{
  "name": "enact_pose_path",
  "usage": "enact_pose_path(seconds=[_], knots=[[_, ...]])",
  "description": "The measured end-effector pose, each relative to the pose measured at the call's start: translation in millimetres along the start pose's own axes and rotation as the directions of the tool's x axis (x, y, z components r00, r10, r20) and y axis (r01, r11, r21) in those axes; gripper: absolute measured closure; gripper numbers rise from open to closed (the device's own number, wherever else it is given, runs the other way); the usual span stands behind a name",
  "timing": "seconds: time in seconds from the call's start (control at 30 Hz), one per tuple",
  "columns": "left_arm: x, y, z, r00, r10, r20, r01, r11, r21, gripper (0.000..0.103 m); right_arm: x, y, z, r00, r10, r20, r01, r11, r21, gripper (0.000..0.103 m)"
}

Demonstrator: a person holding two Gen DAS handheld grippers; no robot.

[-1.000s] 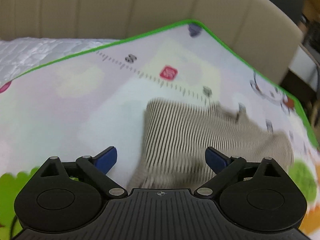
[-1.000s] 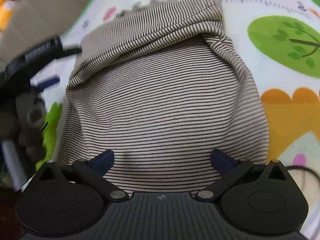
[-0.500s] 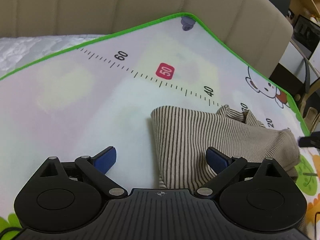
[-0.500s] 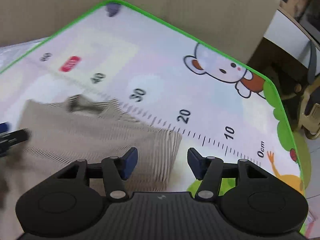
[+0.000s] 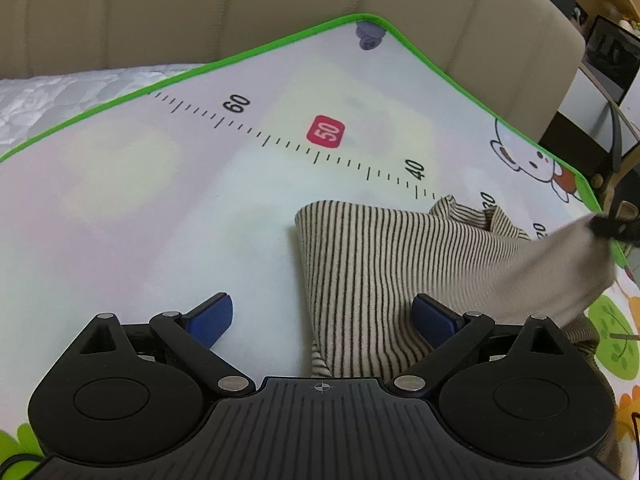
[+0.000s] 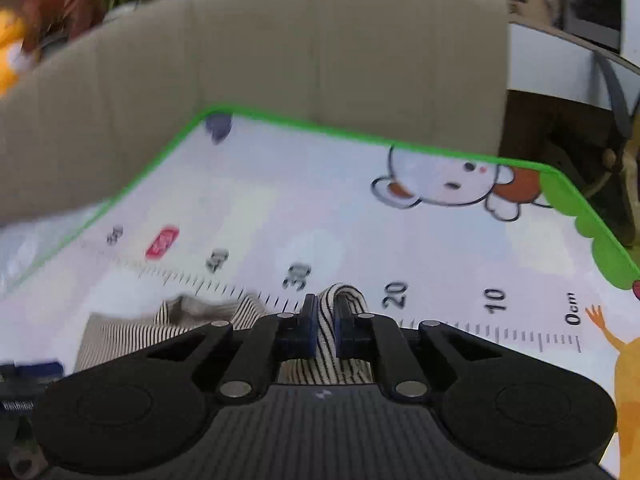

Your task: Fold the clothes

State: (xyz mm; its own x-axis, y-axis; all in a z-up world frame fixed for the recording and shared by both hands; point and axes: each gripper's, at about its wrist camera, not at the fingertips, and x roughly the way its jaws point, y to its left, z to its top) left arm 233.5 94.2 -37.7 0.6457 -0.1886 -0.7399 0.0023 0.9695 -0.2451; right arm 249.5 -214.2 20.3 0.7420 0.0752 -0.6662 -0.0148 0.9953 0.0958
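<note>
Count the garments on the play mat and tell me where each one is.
1: a striped garment lies on the play mat beside the printed ruler, one edge pinched in the right hand-held gripper. Nothing else shows.

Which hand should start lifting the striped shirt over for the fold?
Probably the right: the right gripper is shut on a bunched edge of the striped shirt, while the left gripper is open, holding nothing.

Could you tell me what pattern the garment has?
Thin dark stripes on beige garment, clearest in the left wrist view.
</note>
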Motion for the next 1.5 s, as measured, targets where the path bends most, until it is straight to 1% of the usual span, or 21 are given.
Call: enact_pose_path(seconds=[0.1, 0.17, 0.23, 0.33, 0.43, 0.5, 0.57, 0.63, 0.7, 0.8, 0.93, 1.0, 1.03, 1.07, 1.1, 1.17, 1.23, 1.27, 1.33, 1.4, 1.5], knots=[[-2, 1, 2, 1.0, 0.02, 0.008, -0.02, 1.0, -0.007, 0.004, 15, -9, -24, 0.996, -0.049, -0.069, 0.048, 0.999, -0.024, 0.095], [-3, 3, 3, 0.999, 0.042, 0.015, -0.042, 0.999, -0.009, 0.004, 25, -13, -40, 0.992, -0.08, -0.094, 0.074, 0.995, -0.068, 0.092], [-2, 5, 3, 0.998, 0.056, 0.009, -0.056, 0.998, -0.01, 0.003, 27, -12, -46, 0.992, -0.096, -0.082, 0.087, 0.991, -0.101, 0.091], [-1, 6, 2, 0.998, 0.064, 0.003, -0.064, 0.998, -0.008, 0.003, 17, -4, -37, 0.994, -0.101, -0.043, 0.096, 0.989, -0.109, 0.091], [0, 5, 4, 0.998, 0.069, 0.005, -0.069, 0.998, 0.002, 0.003, -5, 5, -22, 0.998, -0.045, 0.044, 0.049, 0.993, -0.107, 0.088], [2, 4, 4, 0.998, 0.066, 0.001, -0.066, 0.998, 0.003, 0.003, -13, 7, -18, 0.998, 0.016, 0.066, -0.011, 0.997, -0.079, 0.086], [3, 3, 3, 0.998, 0.064, -0.002, -0.064, 0.998, 0.005, 0.003, -9, 9, -25, 0.998, 0.052, 0.025, -0.051, 0.997, -0.059, 0.08], [2, 2, 3, 0.998, 0.059, 0.0, -0.059, 0.998, 0.008, 0.003, 4, 11, -43, 0.998, 0.048, -0.042, -0.05, 0.997, -0.064, 0.071], [0, 1, 2, 0.999, 0.05, 0.002, -0.05, 0.999, 0.01, 0.003, 18, 11, -65, 0.995, 0.033, -0.095, -0.039, 0.997, -0.071, 0.069], [-4, -2, 1, 1.0, 0.026, 0.003, -0.026, 0.999, 0.025, 0.003, 17, 16, -80, 0.999, 0.023, -0.046, -0.028, 0.993, -0.111, 0.068], [-11, -6, 0, 1.0, 0.008, 0.019, -0.008, 0.999, 0.039, 0.003, 15, 14, -76, 0.997, 0.043, -0.065, -0.05, 0.993, -0.111, 0.065], [-18, -8, 0, 0.999, -0.029, 0.045, 0.028, 0.999, 0.038, 0.006, 13, 10, -74, 0.995, 0.054, -0.078, -0.063, 0.992, -0.111, 0.064], [-23, -7, 0, 0.995, -0.076, 0.062, 0.074, 0.997, 0.033, 0.009, 14, 9, -74, 0.995, 0.058, -0.083, -0.067, 0.992, -0.111, 0.064], [-26, -7, 1, 0.988, -0.136, 0.072, 0.135, 0.991, 0.027, 0.016, 15, 8, -73, 0.995, 0.059, -0.086, -0.068, 0.992, -0.111, 0.064], [-29, -8, 1, 0.978, -0.194, 0.077, 0.193, 0.981, 0.016, 0.018, 16, 8, -72, 0.994, 0.055, -0.091, -0.065, 0.992, -0.109, 0.064], [-30, -11, 0, 0.959, -0.273, 0.082, 0.274, 0.962, -0.004, 0.018, 15, 11, -67, 0.995, 0.045, -0.088, -0.053, 0.994, -0.095, 0.063], [-23, -18, -3, 0.951, -0.301, 0.064, 0.301, 0.953, 0.006, 0.018, 12, 14, -58, 0.997, 0.053, -0.048, -0.057, 0.995, -0.086, 0.063], [-18, -22, -4, 0.955, -0.291, 0.055, 0.291, 0.957, 0.018, 0.017, 12, 16, -53, 0.998, 0.051, -0.025, -0.053, 0.994, -0.094, 0.063], [-4, -29, -6, 0.972, -0.232, 0.033, 0.23, 0.972, 0.054, 0.017, 16, 19, -44, 0.999, 0.042, 0.005, -0.041, 0.992, -0.117, 0.063], [6, -32, -6, 0.98, -0.199, 0.024, 0.197, 0.977, 0.076, 0.017, 33, 15, -41, 0.998, 0.013, -0.057, -0.019, 0.994, -0.105, 0.063], [10, -33, -7, 0.984, -0.177, 0.034, 0.172, 0.978, 0.119, 0.017, 48, 6, -48, 0.993, 0.015, -0.115, -0.021, 0.998, -0.051, 0.063]])
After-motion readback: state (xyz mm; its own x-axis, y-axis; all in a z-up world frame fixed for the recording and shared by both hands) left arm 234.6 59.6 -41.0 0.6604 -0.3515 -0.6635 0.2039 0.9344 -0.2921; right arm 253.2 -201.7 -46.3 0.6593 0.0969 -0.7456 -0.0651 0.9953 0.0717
